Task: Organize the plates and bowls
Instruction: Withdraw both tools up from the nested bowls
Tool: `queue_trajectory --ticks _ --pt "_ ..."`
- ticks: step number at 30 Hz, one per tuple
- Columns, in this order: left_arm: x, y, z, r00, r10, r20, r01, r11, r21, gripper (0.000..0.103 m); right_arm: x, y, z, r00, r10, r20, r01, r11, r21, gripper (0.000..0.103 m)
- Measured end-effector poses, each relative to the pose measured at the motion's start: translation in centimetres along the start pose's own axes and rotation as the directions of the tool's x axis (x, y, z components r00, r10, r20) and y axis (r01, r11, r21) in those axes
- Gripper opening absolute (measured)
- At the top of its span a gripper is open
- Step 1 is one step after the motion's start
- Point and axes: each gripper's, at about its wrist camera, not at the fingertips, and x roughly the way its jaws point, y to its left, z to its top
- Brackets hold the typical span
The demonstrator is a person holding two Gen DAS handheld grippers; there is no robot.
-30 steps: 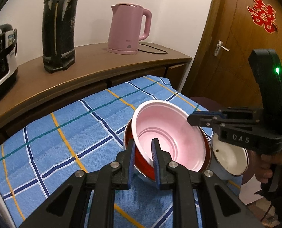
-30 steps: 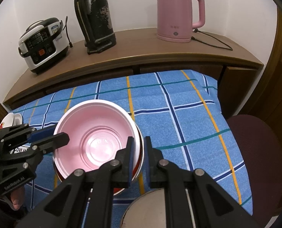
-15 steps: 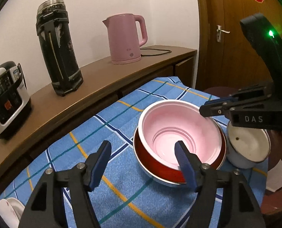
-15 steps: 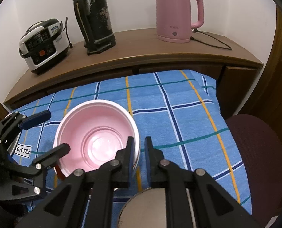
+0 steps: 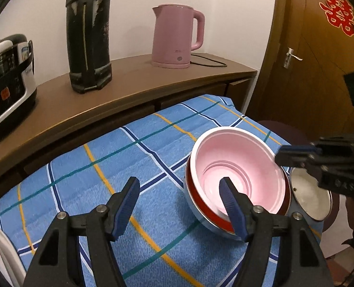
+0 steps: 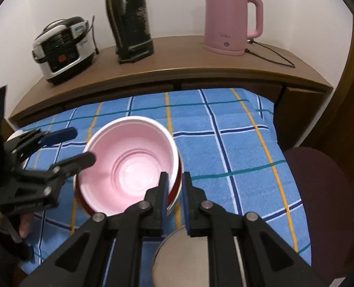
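A pink bowl sits nested inside a red bowl on the blue checked tablecloth. My right gripper is shut on the near rim of the stacked bowls, one finger inside the pink bowl and one outside the red. In the left wrist view the right gripper shows at the bowls' far right rim. My left gripper stands open; one finger hangs over the pink bowl's edge and nothing is pinched.
A small white enamel bowl stands right of the stack. A white plate lies at the cloth's left end. A rice cooker, black flask and pink kettle stand on the wooden sideboard. A maroon chair is at the right.
My left gripper has let go of the pink bowl's rim, opened wide and drawn back toward the left. The right gripper has stayed shut on the rim.
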Motion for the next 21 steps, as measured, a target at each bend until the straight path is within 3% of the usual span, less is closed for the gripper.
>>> queue_trajectory --ticks 10,15,18,21 --pt "-0.7 0.1 0.1 0.999 0.015 0.029 -0.015 1.000 -0.007 0.071 -3.0 -1.2 -1.3 0.997 -0.023 0.079 0.019 0.999 0.042 0.021" --pt "-1.4 -0.2 0.3 0.997 0.045 0.068 -0.045 0.999 -0.006 0.071 -5.4 -2.8 -2.8 0.985 -0.088 0.149 0.074 0.993 0.092 0.041" --pt "-2.7 -0.8 0.4 0.991 0.061 0.121 -0.061 0.998 -0.005 0.071 -6.5 -4.1 -3.9 0.980 -0.117 0.163 0.098 0.988 0.123 0.041" --pt "-4.3 -2.1 0.6 0.985 0.024 0.170 -0.027 1.000 0.015 0.071 -7.2 -5.9 -5.5 0.978 -0.139 0.154 0.113 0.980 0.166 0.041"
